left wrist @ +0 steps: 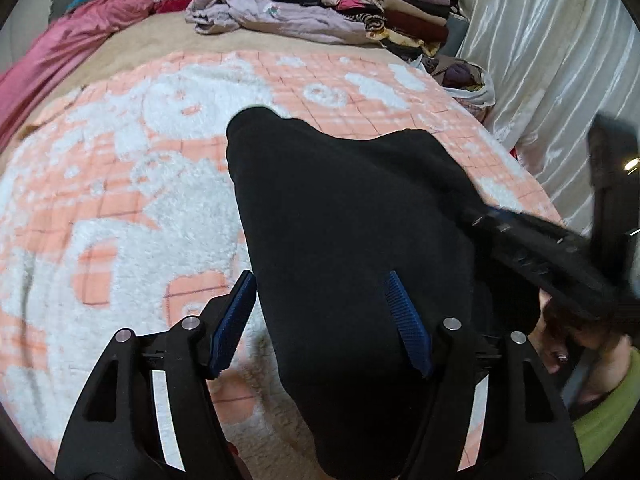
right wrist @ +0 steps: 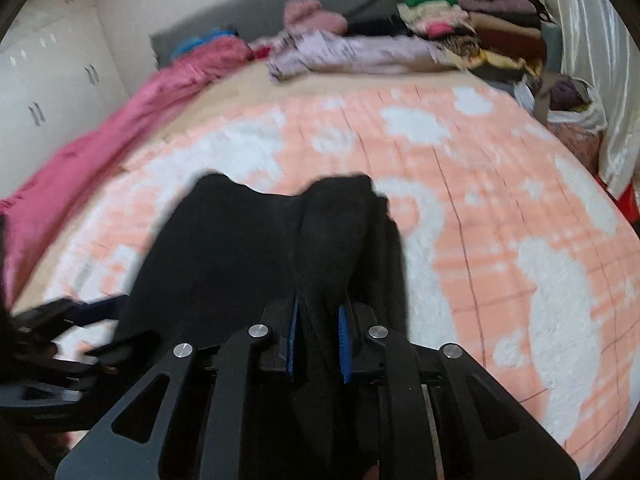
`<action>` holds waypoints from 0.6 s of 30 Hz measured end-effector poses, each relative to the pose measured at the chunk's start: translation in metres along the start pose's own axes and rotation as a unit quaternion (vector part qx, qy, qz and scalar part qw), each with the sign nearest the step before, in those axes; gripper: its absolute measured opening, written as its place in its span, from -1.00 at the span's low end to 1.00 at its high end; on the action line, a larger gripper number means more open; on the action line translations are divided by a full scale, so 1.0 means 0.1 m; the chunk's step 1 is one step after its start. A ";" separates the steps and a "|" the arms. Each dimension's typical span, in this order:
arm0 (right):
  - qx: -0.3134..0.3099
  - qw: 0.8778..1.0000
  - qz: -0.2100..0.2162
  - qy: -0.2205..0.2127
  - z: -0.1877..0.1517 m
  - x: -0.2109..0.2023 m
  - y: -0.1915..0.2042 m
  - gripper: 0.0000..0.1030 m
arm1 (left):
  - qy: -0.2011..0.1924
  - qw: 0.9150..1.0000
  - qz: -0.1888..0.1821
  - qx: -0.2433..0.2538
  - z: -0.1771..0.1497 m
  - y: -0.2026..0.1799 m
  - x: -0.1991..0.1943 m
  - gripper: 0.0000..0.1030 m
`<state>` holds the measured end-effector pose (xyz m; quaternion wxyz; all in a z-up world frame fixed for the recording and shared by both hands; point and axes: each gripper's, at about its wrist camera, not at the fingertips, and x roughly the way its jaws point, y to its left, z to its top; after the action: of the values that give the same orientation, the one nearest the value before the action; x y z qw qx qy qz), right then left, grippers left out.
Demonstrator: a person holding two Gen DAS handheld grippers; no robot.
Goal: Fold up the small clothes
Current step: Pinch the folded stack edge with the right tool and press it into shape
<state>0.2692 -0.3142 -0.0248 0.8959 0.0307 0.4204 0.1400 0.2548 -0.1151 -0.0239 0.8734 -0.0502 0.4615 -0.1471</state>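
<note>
A black garment lies spread on the pink and white blanket, its far end bunched into two humps. My left gripper stands open over the garment's near part: its right blue pad is over the cloth and its left pad is beside the cloth's left edge. My right gripper is shut on a raised fold of the black garment, with both blue pads pressing on it. In the left wrist view the right gripper reaches in from the right over the cloth. The left gripper shows blurred at the left edge of the right wrist view.
Across the bed's far end lie a lilac garment and a stack of folded clothes. A pink quilt runs along the left side. A white bag of clothes and a shiny white curtain are on the right. A hand with a green sleeve is at lower right.
</note>
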 end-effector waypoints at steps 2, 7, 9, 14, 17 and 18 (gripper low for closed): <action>0.003 1.000 -0.007 0.006 -0.04 0.09 -0.03 -0.65 | 0.002 1.000 -0.003 -0.005 -0.01 0.01 0.05 0.27; 0.039 0.999 0.032 -0.001 -0.08 0.01 -0.18 -0.36 | 0.000 1.000 0.002 -0.007 -0.02 0.03 0.02 0.30; 0.060 0.996 0.068 -0.004 -0.09 -0.09 -0.28 -0.27 | -0.001 1.000 0.001 -0.006 -0.03 0.04 0.00 0.27; 0.098 0.985 0.142 -0.021 -0.20 -0.43 -0.46 -0.15 | -0.002 1.000 -0.008 -0.011 -0.06 0.06 -0.06 0.27; 0.095 0.982 0.160 -0.016 -0.35 -0.56 -0.45 -0.12 | -0.006 1.000 -0.013 -0.010 -0.09 0.05 -0.13 0.27; 0.085 0.983 0.160 -0.014 -0.40 -0.58 -0.41 -0.12 | -0.006 1.000 -0.016 -0.009 -0.11 0.04 -0.16 0.27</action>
<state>0.2121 -0.3719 -0.0142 0.8620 0.1754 0.4079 0.2446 0.2382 -0.1062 -0.0185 0.8732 -0.0662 0.4569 -0.1563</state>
